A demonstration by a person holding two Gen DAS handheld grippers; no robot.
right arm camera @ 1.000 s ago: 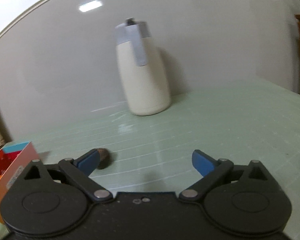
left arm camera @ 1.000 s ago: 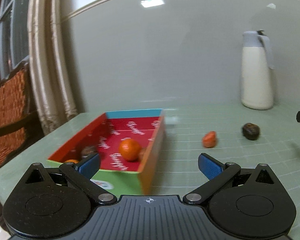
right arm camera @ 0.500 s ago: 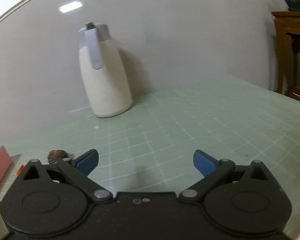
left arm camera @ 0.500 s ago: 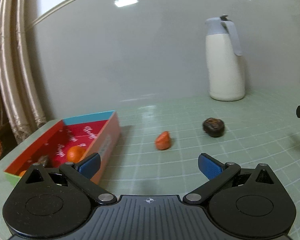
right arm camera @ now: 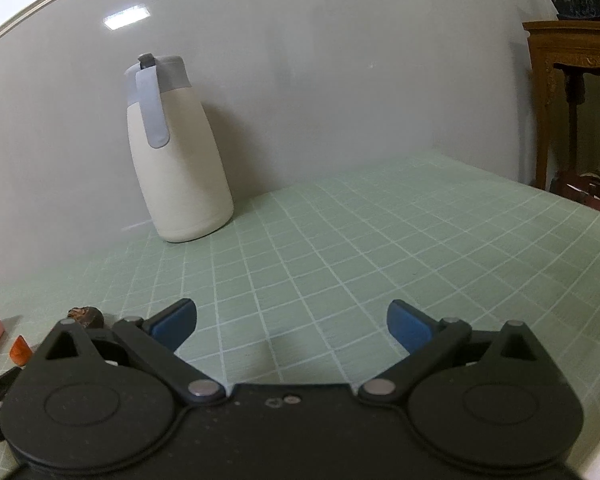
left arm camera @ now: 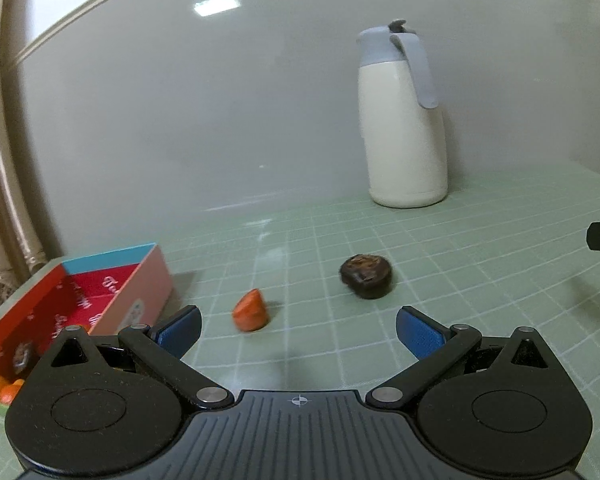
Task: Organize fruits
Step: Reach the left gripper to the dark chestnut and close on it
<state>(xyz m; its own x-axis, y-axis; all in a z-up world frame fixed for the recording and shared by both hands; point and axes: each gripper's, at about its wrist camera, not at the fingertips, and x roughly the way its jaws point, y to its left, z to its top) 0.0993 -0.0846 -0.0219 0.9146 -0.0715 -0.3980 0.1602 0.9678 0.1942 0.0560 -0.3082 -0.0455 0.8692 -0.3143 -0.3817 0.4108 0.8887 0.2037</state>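
At eleven o'clock ahead of the empty, wide-open left gripper (left arm camera: 298,330), the orange fruit (left arm camera: 251,311): centre jaws first; right gripper (right arm camera: 292,322) idle, also open.

Left gripper (left arm camera: 298,330): matte black body with a ribbed central plate bearing a small white crosshair mark at its far edge. Two round black housings, each with a recessed disc, flank the plate. Angled black link bars run from silver pivot pins to the fingers (left arm camera: 416,332), which carry blue textured pads. A triangular cut-out sits above each housing.

Right gripper (right arm camera: 292,326): same black construction, round housings, silver pivot pins and triangular cut-outs. The fingers (right arm camera: 408,328) have blue pads. The central plate is smooth, with two small screw-like marks near its far edge and fine dust specks.
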